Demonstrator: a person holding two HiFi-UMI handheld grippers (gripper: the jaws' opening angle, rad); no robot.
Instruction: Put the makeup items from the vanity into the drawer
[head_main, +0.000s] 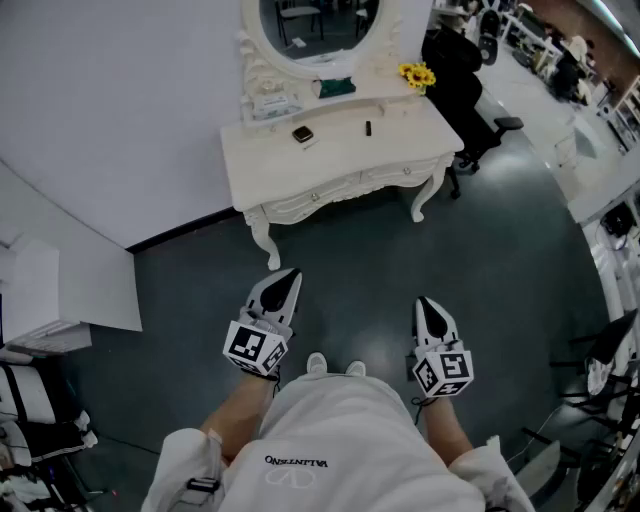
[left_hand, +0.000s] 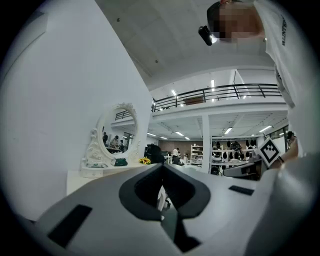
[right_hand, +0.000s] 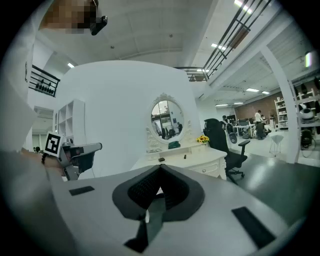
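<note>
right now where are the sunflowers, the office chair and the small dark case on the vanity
sunflowers (head_main: 417, 74), head view, middle of the yellow blooms
office chair (head_main: 455, 80), head view, on its black back
small dark case (head_main: 302, 133), head view, centre of its top

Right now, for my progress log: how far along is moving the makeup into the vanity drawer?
Done: nothing; the drawers look closed. The small dark square compact and thin dark stick lie on the white carved vanity. In hand: nothing; the left claw and right claw are shut, empty, short of the vanity. Left: everything.
</note>
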